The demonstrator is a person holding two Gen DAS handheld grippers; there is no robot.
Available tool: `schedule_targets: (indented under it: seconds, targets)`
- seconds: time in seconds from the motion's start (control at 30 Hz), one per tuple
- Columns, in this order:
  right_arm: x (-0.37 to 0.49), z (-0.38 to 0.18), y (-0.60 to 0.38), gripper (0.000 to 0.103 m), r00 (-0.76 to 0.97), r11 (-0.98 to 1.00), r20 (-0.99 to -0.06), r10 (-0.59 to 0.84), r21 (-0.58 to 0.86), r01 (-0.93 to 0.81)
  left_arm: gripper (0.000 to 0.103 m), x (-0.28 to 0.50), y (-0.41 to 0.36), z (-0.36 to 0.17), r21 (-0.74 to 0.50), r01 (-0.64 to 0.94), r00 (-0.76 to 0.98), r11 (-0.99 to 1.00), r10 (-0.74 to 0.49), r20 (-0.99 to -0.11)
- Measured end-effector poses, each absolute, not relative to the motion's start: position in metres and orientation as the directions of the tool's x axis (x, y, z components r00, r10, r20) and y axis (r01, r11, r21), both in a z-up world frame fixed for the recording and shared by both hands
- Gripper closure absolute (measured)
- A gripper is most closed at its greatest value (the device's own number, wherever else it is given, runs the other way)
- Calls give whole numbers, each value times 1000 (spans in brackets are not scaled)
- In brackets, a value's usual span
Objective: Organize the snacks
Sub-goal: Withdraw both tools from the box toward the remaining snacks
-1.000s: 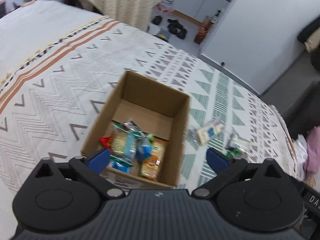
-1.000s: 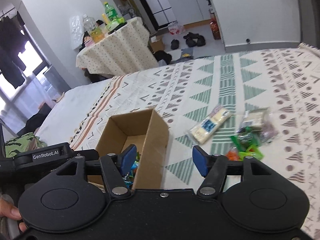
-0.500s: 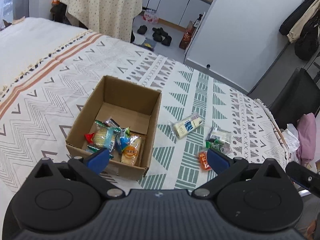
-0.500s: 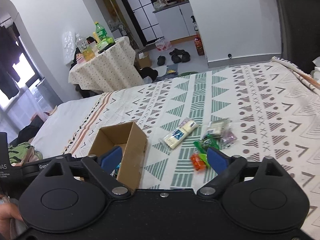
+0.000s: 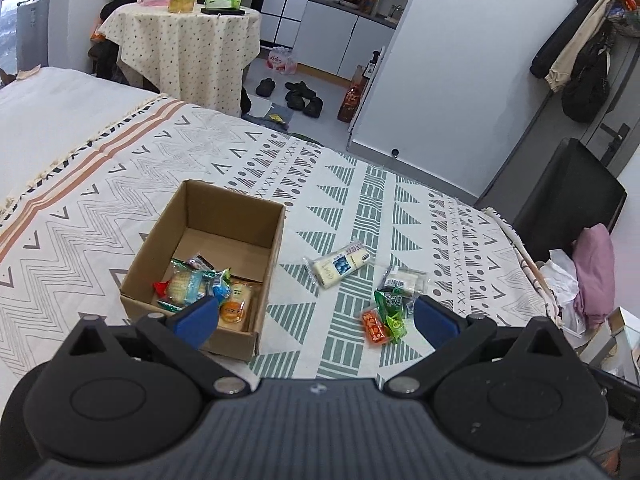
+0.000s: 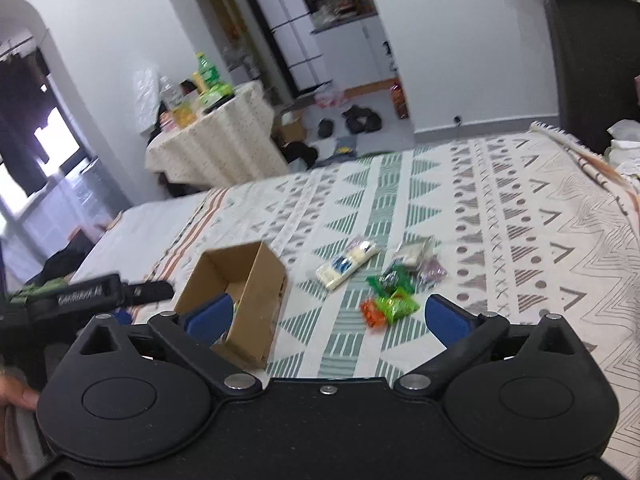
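An open cardboard box (image 5: 224,200) sits on the patterned bedspread with several snack packets (image 5: 200,284) inside. To its right lie a white packet (image 5: 340,266), a clear-wrapped packet (image 5: 404,280), a green packet (image 5: 390,306) and an orange packet (image 5: 374,326). My left gripper (image 5: 315,318) hangs above and short of them, open and empty. My right gripper (image 6: 328,316) is also raised, its jaws opening with nothing between them. Its view shows the box (image 6: 260,292), the white packet (image 6: 347,264) and the orange packet (image 6: 370,312).
The bedspread (image 5: 400,216) ends at the far edge, with floor and shoes (image 5: 298,94) beyond. A cloth-covered table (image 5: 188,48) with bottles stands at the back left. A black chair (image 5: 568,196) and pink cloth (image 5: 596,276) are at the right. A hand (image 6: 16,398) shows at the right view's left edge.
Both grippers have drawn back and up from the box, so box and packets look smaller and farther. The right jaws have spread much wider. The left jaws stay open.
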State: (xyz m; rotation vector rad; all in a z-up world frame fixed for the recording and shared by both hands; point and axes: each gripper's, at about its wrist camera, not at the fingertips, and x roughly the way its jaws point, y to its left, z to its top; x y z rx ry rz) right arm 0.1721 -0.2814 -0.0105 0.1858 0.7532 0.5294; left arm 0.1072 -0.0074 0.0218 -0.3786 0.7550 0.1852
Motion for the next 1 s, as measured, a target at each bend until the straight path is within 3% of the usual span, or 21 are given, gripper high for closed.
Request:
schedule_targets:
  seconds: [0.13, 0.5, 1.0]
  targets:
    - [168, -12, -289, 0, 605, 860, -613, 508, 321, -397, 0, 107, -19, 20, -255, -290, 710, 922, 29, -704]
    - [179, -41, -323, 0, 604, 853, -603, 521, 393, -343, 0, 124, -26, -4, -277, -352, 647, 894, 19, -762]
    - [222, -98, -334, 4, 581, 812, -584, 567, 515, -275, 1, 161, -25, -41, -310, -394, 636, 865, 13, -772]
